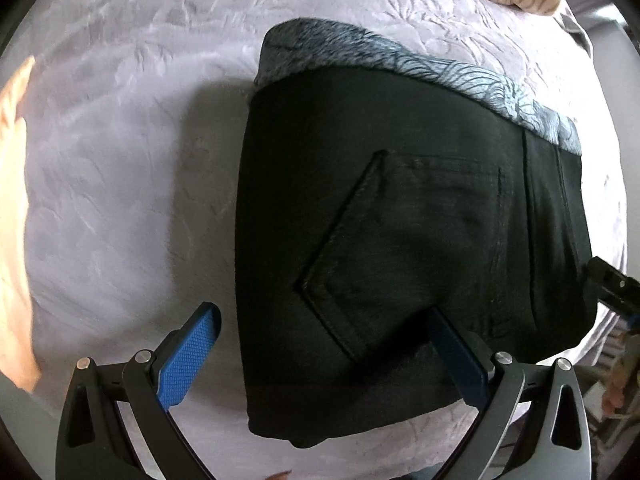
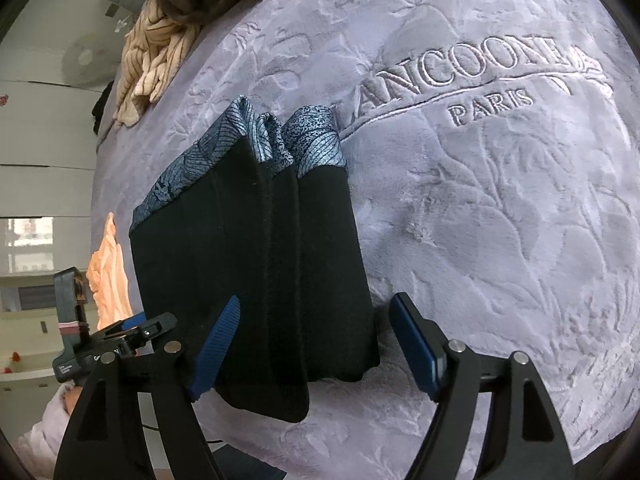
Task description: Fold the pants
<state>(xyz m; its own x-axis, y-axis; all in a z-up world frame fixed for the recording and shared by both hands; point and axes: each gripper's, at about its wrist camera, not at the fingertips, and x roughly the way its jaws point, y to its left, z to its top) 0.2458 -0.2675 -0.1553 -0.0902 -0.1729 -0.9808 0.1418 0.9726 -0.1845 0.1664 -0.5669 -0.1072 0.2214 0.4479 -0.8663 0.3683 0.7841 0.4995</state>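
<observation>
A lilac embossed plush blanket (image 1: 120, 160) covers the whole surface, stitched with "LANCOONE PARIS" lettering (image 2: 480, 80) in the right wrist view; on it lie the black pants (image 1: 400, 220), folded into a compact stack with a back pocket (image 1: 400, 248) facing up, resting on top of a blue-grey leaf-print garment (image 1: 360, 52) whose edge shows beyond them; a beige striped cloth (image 2: 160, 52) is heaped at the blanket's far edge, and a peach cloth (image 2: 108, 280) lies off to one side; the left gripper (image 1: 324, 344) hangs over the near end of the pants with its blue-padded jaws spread wide, holding nothing; the right gripper (image 2: 316, 344) likewise stands apart, straddling the folded edge of the stack without clamping it
</observation>
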